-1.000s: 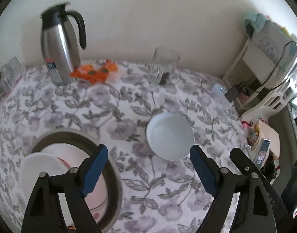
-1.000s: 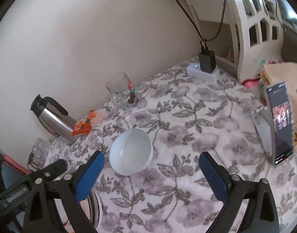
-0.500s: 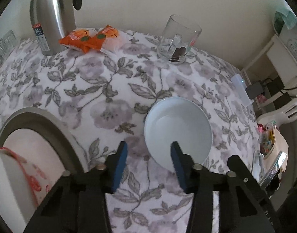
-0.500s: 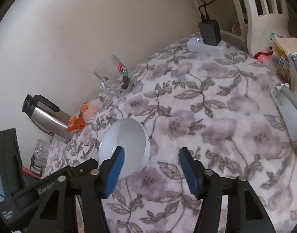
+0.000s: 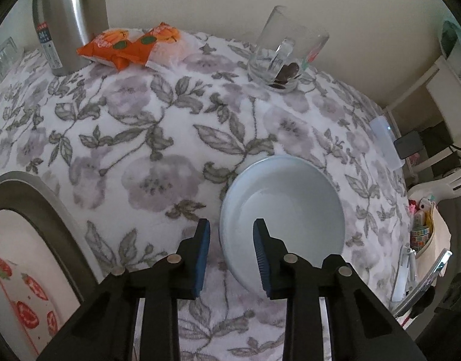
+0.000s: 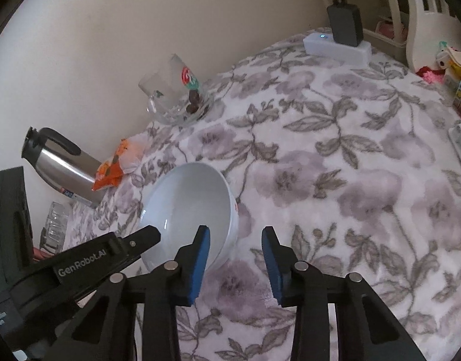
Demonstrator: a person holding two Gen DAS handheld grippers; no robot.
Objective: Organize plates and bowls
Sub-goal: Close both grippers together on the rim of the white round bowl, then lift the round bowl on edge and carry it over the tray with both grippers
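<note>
A plain white bowl (image 5: 287,204) stands upright on the flowered tablecloth. My left gripper (image 5: 232,249) straddles the bowl's left rim, one blue pad outside and one inside. Its jaws are closing, and the pads stand clear of the rim. My right gripper (image 6: 235,255) straddles the right rim of the bowl (image 6: 191,201) the same way, jaws closing, with a gap still showing. A black finger (image 6: 140,240) of the left gripper reaches the bowl from the left. A grey-rimmed plate (image 5: 40,198) holding a red-printed white dish (image 5: 16,270) lies at the far left.
Along the wall stand a steel jug (image 5: 67,21), orange snack packets (image 5: 131,45) and a glass mug (image 5: 287,57). Small glasses (image 5: 1,57) sit at the left edge. A white power strip with a charger (image 6: 335,45) lies at the back right, clutter beyond the right edge.
Both grippers have come down onto the bowl and their jaws have narrowed from wide open. Each now has the bowl's rim between its pads. The bowl has not moved.
</note>
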